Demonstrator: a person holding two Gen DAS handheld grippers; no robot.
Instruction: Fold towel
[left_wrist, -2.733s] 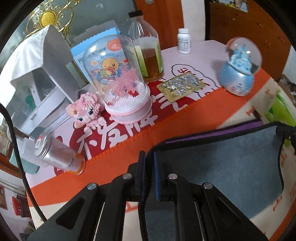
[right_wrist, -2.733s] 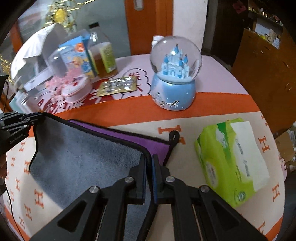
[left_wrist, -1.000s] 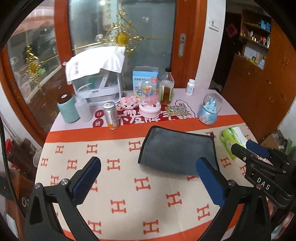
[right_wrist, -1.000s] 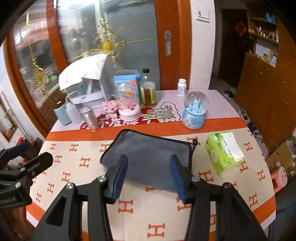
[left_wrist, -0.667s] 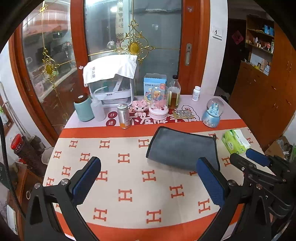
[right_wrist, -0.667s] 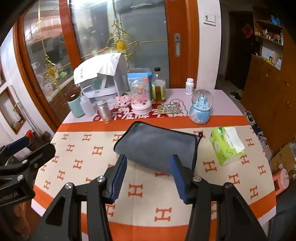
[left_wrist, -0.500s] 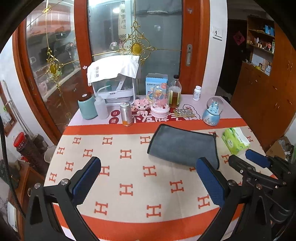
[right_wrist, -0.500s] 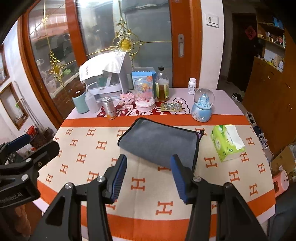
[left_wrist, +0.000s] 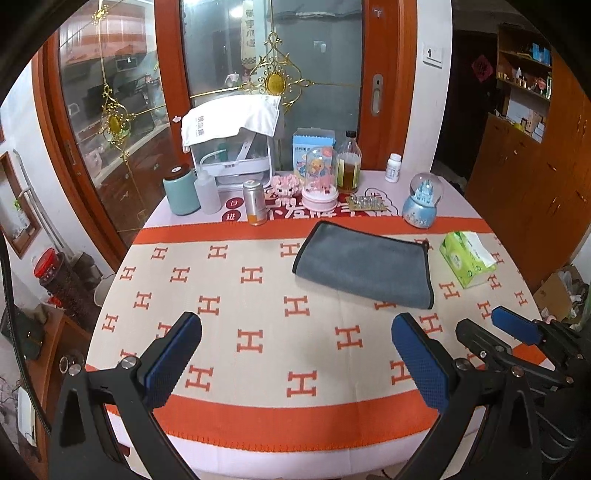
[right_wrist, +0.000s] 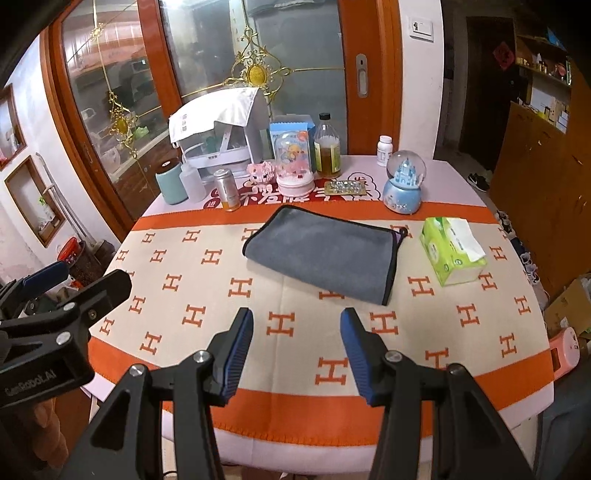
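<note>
Soft, even indoor light falls from above and ahead; the counter (left_wrist: 229, 325) is well lit and colours read true. The towel (right_wrist: 325, 251) throws only a thin shadow along its near edge. Bright glare spots sit high on the far glass door (left_wrist: 273, 55), which mirrors the room. The doorway (right_wrist: 484, 92) at far right is dim. Both views bow strongly at the edges, with black corners. The near fingers (left_wrist: 421, 358) look slightly soft; the middle is sharp.

The grey towel (right_wrist: 319, 252) looks matt and plush; the tablecloth (right_wrist: 207, 280) seems woven, the snow globe (right_wrist: 404, 182) glossy glass, the can (right_wrist: 227, 189) brushed metal.
</note>
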